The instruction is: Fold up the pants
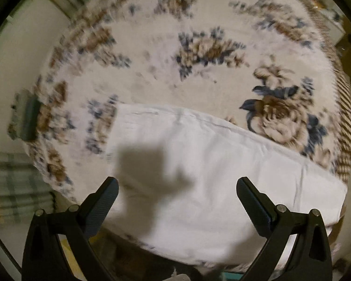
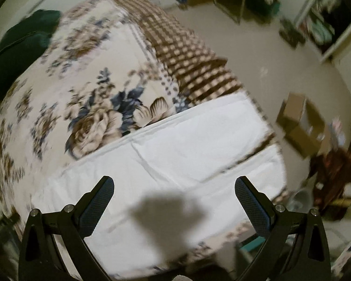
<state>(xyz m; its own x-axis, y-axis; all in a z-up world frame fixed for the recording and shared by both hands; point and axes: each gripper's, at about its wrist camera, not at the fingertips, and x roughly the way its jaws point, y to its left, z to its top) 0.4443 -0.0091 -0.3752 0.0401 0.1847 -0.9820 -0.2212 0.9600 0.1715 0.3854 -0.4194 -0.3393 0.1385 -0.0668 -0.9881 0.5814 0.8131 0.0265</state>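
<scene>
While both hover, left tongs [image 1: 177, 185] spread, right tongs [image 2: 174, 183] spread, white pants [image 1: 199, 175] below.

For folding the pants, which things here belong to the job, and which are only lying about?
Belong to the job:
- white cloth pants, spread flat on the bed
- left gripper, open above them
- right gripper, open above them

Only lying about:
- dark green garment on the floral bedspread
- brown cardboard box on the floor

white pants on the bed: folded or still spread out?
Folded, at least partly. The white pants lie flat on the floral bedspread as a neat rectangle with layered edges and a crease; no separate legs show. How many folds: cannot tell.
</scene>
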